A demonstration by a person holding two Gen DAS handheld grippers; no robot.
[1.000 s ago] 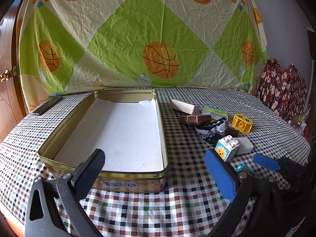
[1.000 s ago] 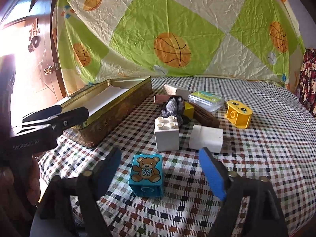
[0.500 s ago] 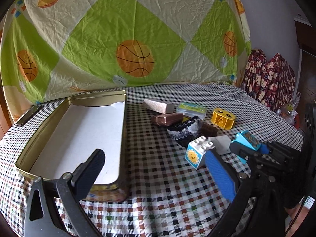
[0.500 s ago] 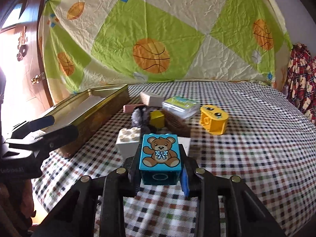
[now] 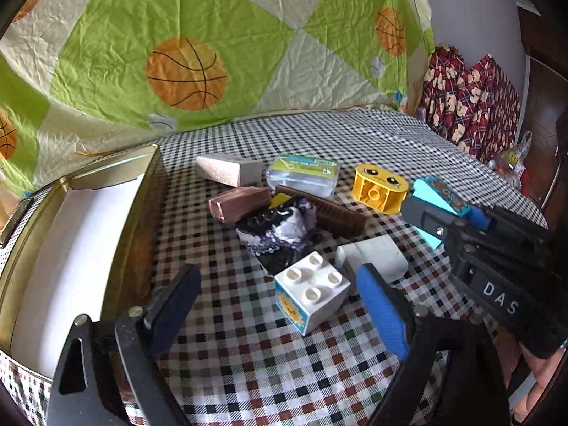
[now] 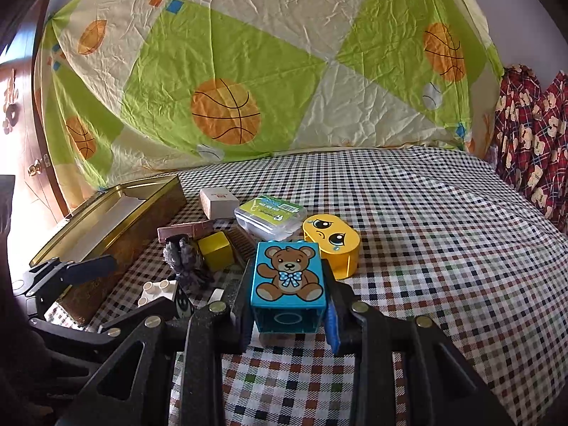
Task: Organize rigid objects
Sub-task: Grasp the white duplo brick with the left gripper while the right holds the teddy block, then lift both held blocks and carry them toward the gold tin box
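Between right tongs [image 6: 289, 314]: teddy block [image 6: 288, 280], clamped (off cloth); left tongs [image 5: 280, 314] closing, unclamped, white block [image 5: 310, 294] between.

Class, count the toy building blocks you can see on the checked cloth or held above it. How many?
3: a blue bear block clamped in the right hand-held gripper; a white studded block nearest the left hand-held gripper; a yellow face block behind. Others may hide in the pile.

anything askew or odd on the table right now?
Mostly a loose pile beside the gold tin. The white brick lies tipped on an edge, studs slanted. The yellow sad-face brick lies on its side, face upward. A dark crumpled wrapper-like thing lies among the rigid pieces.
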